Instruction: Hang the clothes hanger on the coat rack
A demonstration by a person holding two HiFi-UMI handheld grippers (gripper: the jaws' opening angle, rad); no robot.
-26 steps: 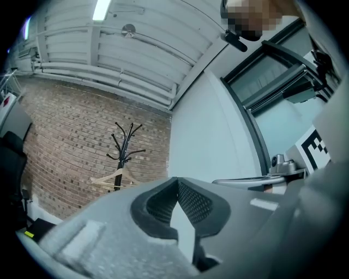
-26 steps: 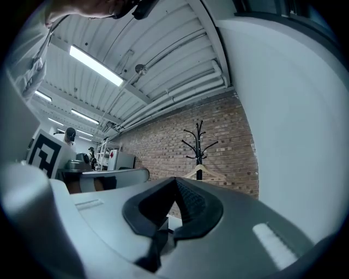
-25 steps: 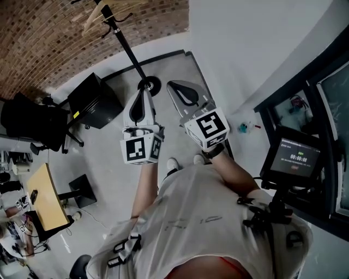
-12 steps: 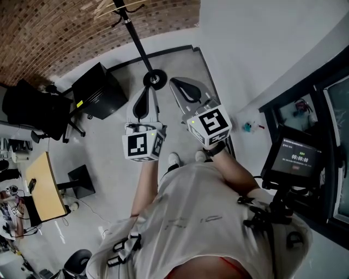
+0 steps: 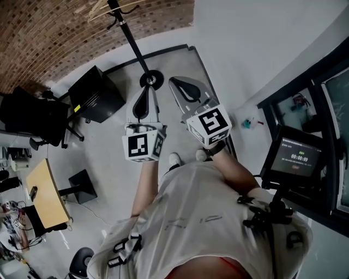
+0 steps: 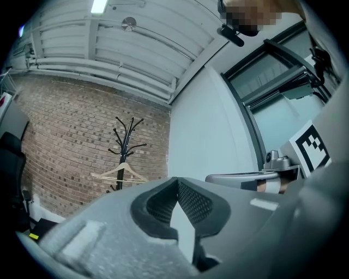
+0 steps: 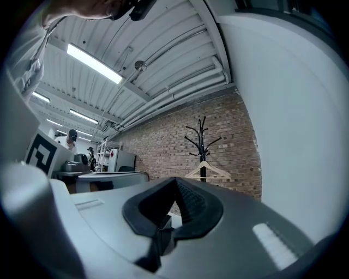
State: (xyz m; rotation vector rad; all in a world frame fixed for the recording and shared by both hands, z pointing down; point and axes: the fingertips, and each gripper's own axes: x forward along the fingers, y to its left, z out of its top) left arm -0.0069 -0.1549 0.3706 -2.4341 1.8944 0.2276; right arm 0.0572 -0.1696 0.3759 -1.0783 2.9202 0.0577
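Observation:
A black coat rack stands by the brick wall, its round base on the grey floor. A wooden clothes hanger hangs from its upper arms; it shows as a hanger in the left gripper view and a hanger in the right gripper view. Both grippers are held level in front of the person, some way short of the rack. My left gripper is shut with nothing in it. My right gripper is shut and empty too. Their jaws point toward the coat rack.
A black cabinet stands left of the rack, with a dark office chair beyond it. A wooden desk is at the lower left. A screen on a stand sits at my right, by dark window frames. A white wall runs on the right.
The head view has shifted slightly, so the rack sits a little higher in the picture. Both grippers stay shut and empty, the right one drifting slightly.

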